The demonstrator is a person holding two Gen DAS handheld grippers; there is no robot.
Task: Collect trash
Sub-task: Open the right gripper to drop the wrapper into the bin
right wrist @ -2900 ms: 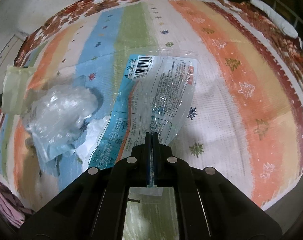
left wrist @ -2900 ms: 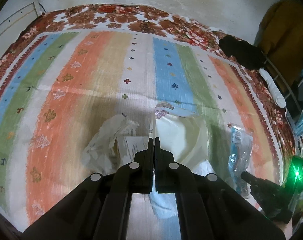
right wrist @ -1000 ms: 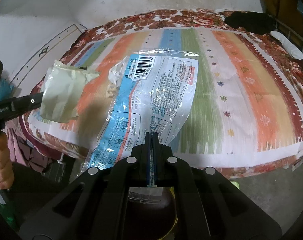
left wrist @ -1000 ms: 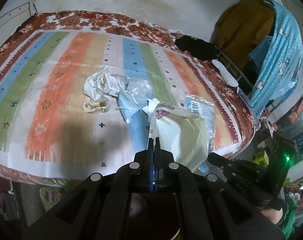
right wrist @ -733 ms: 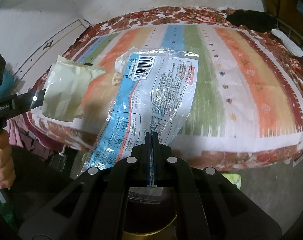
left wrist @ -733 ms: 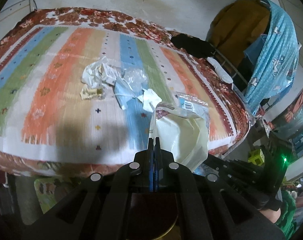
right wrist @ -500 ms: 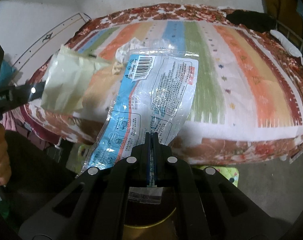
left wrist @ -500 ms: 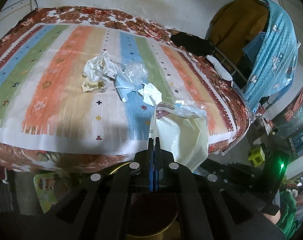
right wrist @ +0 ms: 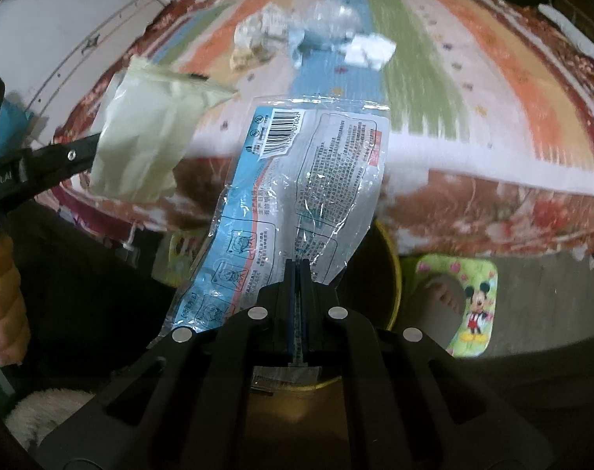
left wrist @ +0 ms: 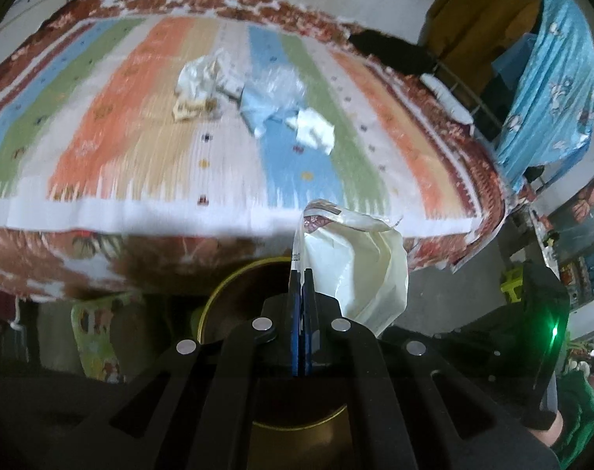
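Both grippers tilt steeply down over a brass-rimmed bin (left wrist: 214, 305) beside the bed (left wrist: 226, 211) — left gripper (left wrist: 300, 274) clamped on a cream bag (left wrist: 367, 266), right gripper (right wrist: 297, 264) pinching a clear printed wrapper (right wrist: 297, 180) — more trash (left wrist: 258, 98) lies on the striped cover.

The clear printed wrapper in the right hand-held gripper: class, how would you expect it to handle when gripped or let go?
The wrapper is probably floppy: it creases and curls above the right hand-held gripper. Likely very light, being thin see-through film. Its glossy surface suggests it could slip, and it may drift rather than drop straight.
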